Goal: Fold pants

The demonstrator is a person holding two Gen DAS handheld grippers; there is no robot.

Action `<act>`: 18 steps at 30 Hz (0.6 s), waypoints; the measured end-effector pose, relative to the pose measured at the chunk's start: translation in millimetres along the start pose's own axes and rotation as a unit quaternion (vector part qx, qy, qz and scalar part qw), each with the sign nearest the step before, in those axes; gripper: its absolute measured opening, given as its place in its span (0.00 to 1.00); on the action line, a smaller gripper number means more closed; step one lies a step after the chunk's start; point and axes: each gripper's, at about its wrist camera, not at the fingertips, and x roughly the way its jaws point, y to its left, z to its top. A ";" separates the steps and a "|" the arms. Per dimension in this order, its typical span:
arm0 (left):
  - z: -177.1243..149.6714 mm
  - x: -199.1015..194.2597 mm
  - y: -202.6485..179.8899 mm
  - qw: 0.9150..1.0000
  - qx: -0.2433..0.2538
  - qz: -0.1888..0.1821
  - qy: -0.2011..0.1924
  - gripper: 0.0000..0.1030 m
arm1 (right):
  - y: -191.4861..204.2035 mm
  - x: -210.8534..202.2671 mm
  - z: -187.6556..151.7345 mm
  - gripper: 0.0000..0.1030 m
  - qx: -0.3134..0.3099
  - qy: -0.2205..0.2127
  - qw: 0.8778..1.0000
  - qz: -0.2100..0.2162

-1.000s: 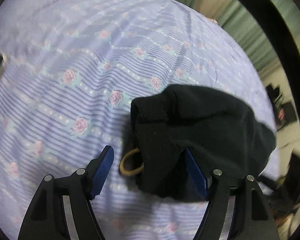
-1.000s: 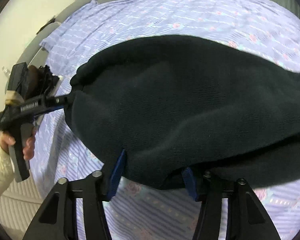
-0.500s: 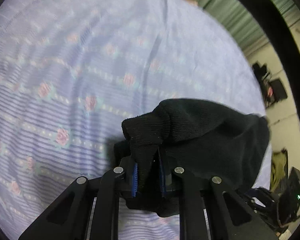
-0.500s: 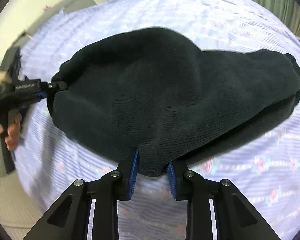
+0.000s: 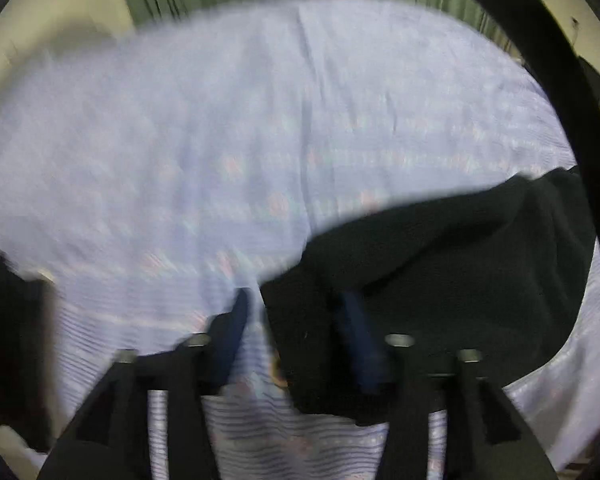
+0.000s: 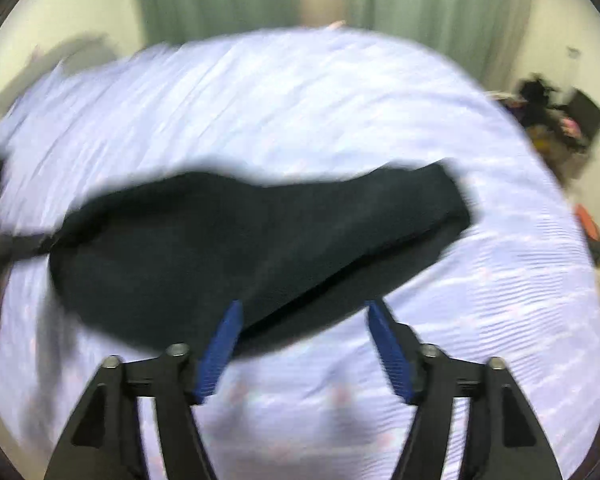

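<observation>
The black pants [image 6: 260,240] lie folded in a dark bundle on the lilac flowered bedsheet [image 6: 300,100]. My right gripper [image 6: 304,312] is open, its blue pads just at the near edge of the bundle and holding nothing. In the left wrist view the pants [image 5: 440,264] lie at the right, and my left gripper [image 5: 296,304] is open with the cloth's corner lying between and over its blue pads. Both views are motion-blurred. The left gripper shows faintly at the far left of the right wrist view [image 6: 16,246].
The bed [image 5: 220,120] fills both views. Green curtains [image 6: 420,0] and a pale wall stand behind it. Dark clutter [image 6: 556,116] lies on the floor at the right. A dark object [image 5: 8,340] sits at the bed's left edge.
Both grippers were shut on the pants half a second ago and have opened, letting the bundle rest on the bed. Both cameras have tilted up and pulled back.
</observation>
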 end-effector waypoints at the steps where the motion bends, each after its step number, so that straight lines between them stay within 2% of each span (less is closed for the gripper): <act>1: 1.2 -15.4 -8.5 1.000 0.007 -0.008 -0.025 0.63 | -21.1 -6.0 8.4 0.71 0.023 -0.023 0.999 -0.013; 4: 2.8 -39.8 -37.9 0.997 0.031 -0.050 -0.055 0.64 | -38.0 3.1 30.0 0.71 0.054 -0.043 0.997 -0.024; 6: -1.7 -43.0 -58.2 0.994 0.047 -0.074 -0.062 0.64 | -68.9 15.7 43.0 0.71 0.075 -0.050 0.996 -0.019; 9: -9.8 -32.1 -88.9 0.993 0.054 -0.098 -0.039 0.63 | -92.9 34.0 60.9 0.70 0.087 -0.047 0.995 -0.012; 11: -6.8 -27.8 -111.9 0.992 0.048 -0.114 -0.028 0.63 | -98.2 62.3 68.2 0.70 0.110 -0.025 0.994 0.001; 15: 5.2 -24.9 -133.8 0.989 0.043 -0.139 -0.033 0.63 | -129.6 63.1 53.1 0.68 0.181 -0.022 0.983 -0.013; 17: 4.5 -28.9 -147.6 0.984 0.069 -0.156 -0.050 0.63 | -134.5 66.0 44.0 0.68 0.201 -0.019 0.979 -0.015; 18: 5.3 -31.6 -155.6 0.982 0.088 -0.158 -0.059 0.63 | -138.8 67.4 41.2 0.67 0.213 -0.016 0.977 -0.002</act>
